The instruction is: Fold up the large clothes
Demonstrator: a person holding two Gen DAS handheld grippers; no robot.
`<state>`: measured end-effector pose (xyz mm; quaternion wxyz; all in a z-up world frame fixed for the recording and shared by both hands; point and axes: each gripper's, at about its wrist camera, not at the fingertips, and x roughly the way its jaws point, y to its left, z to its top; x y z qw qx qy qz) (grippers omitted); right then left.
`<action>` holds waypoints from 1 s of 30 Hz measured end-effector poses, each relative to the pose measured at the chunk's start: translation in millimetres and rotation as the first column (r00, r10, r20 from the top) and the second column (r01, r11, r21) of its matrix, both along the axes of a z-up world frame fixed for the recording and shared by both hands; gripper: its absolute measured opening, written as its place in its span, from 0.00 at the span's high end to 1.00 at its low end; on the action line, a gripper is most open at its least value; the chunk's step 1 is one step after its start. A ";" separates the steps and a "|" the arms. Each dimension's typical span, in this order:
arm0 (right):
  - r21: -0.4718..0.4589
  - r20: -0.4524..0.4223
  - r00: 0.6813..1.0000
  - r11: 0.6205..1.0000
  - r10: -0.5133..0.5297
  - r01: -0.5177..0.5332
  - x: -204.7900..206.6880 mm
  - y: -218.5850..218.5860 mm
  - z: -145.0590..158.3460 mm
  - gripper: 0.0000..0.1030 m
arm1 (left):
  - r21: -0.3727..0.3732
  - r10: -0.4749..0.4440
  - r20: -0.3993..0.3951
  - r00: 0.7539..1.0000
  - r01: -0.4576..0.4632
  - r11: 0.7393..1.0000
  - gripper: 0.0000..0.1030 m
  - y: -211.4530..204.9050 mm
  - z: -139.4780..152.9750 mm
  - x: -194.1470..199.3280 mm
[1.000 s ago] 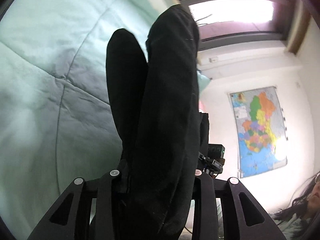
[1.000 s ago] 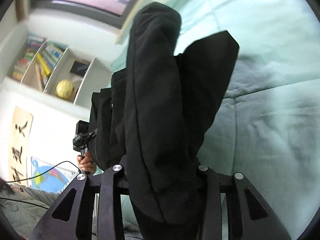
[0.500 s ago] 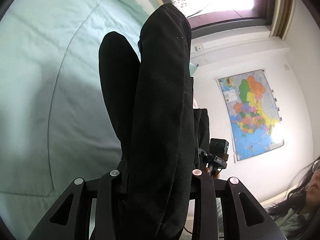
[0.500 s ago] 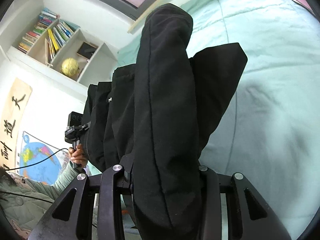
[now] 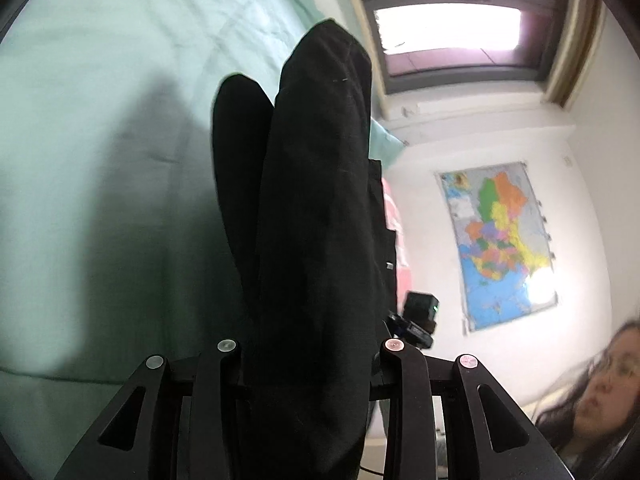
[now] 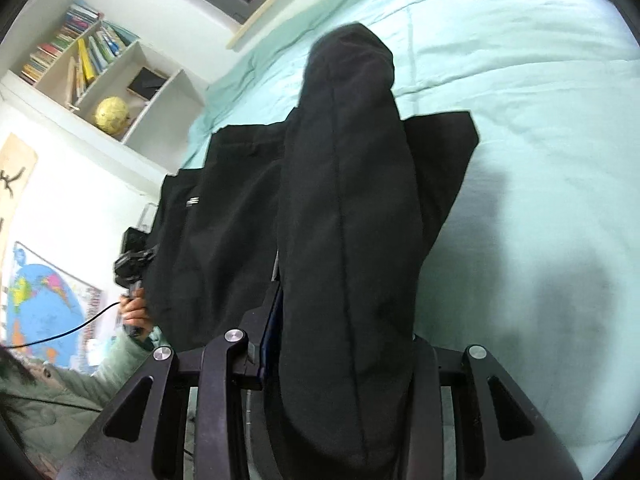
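Two grippers, left gripper [image 5: 310, 360] and right gripper [image 6: 340, 344], each clamped on black garment [image 6: 348, 208], over green quilt [image 6: 540, 140]

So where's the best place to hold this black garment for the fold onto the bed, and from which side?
Hold the black garment by its bunched folded edge, one end in each gripper, coming in level from the near side, probably best. The left gripper and right gripper are each shut on a thick roll of cloth there, with the rest draping forward over the green quilt.
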<state>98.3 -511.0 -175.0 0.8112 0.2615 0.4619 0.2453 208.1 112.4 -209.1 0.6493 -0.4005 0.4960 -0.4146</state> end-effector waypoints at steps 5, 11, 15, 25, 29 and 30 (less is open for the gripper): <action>-0.101 -0.031 0.993 0.989 -0.110 0.106 -3.6 -10.1 -24.7 0.47 | -0.011 0.095 -0.070 0.993 -0.096 0.995 0.62 34.5 -35.1 -3.7; -0.194 -0.011 0.976 0.958 -0.216 0.210 -35.2 -14.1 -17.3 0.41 | 0.120 0.166 0.016 0.986 -0.166 0.979 0.61 65.9 0.7 -36.7; -0.265 -0.010 0.969 0.935 -0.247 0.236 -50.0 -11.3 -3.9 0.41 | 0.205 0.176 0.097 0.980 -0.192 0.960 0.61 68.3 30.7 -46.6; -0.389 0.179 0.921 0.835 -0.346 0.389 -78.1 6.1 70.4 0.35 | 0.403 0.067 0.379 0.923 -0.230 0.886 0.61 -5.1 108.4 -57.6; -0.461 0.188 0.932 0.810 -0.310 0.363 -46.9 51.9 74.5 0.32 | 0.494 0.002 0.389 0.921 -0.210 0.844 0.61 -56.8 107.1 -39.8; -0.485 0.177 0.939 0.803 -0.296 0.345 -39.0 63.9 69.8 0.32 | 0.516 -0.003 0.381 0.924 -0.210 0.830 0.61 -67.7 103.3 -34.9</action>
